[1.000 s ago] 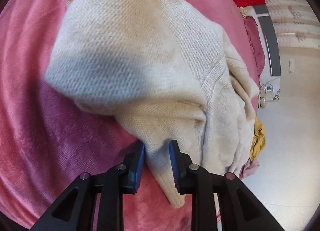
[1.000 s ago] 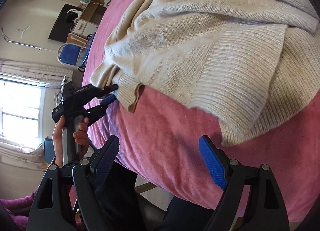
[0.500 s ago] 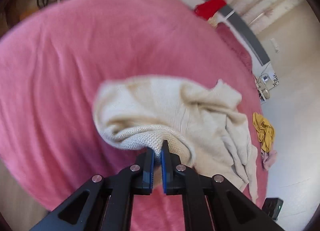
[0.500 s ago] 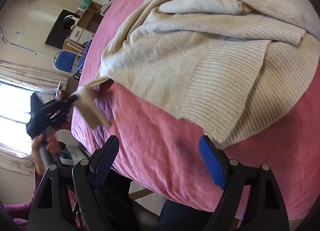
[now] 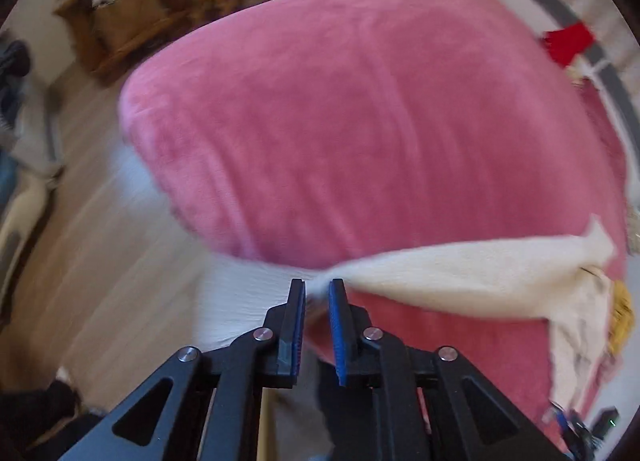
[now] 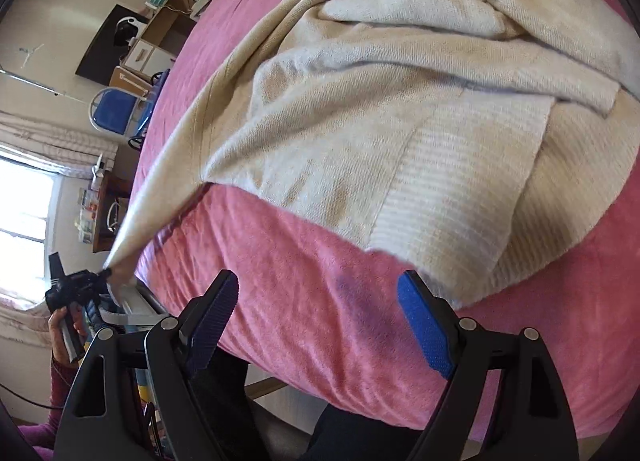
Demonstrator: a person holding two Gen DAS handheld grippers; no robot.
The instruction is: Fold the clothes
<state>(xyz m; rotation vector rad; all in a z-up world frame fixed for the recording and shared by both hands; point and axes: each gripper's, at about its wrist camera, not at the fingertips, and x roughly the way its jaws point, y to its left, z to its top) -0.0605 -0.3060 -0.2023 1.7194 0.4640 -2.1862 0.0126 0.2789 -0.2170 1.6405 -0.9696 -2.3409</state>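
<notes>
Left tongs point(image 5: 317, 295): opening, sleeve point(image 5: 460, 273) tip between, off the bed point(image 5: 360, 121) corner.
Right tongs point(image 6: 320, 317): spread, empty.
Risk: sleeve slips free (grip loosening), sweater point(image 6: 400, 121) bunches.

Left gripper point(image 5: 317, 293): matte black skeletal frame, triangular cut-outs in each arm, round silver screws at the pivots, ridged blue pads lining the inner finger faces. Right gripper point(image 6: 318, 303): same build; one pad bright blue, the other darker, purplish in shade. Below the right gripper: dark trousers. Hand point(image 6: 60, 327) on the left gripper's handle; magenta sleeve point(image 6: 56, 389) under it.
</notes>
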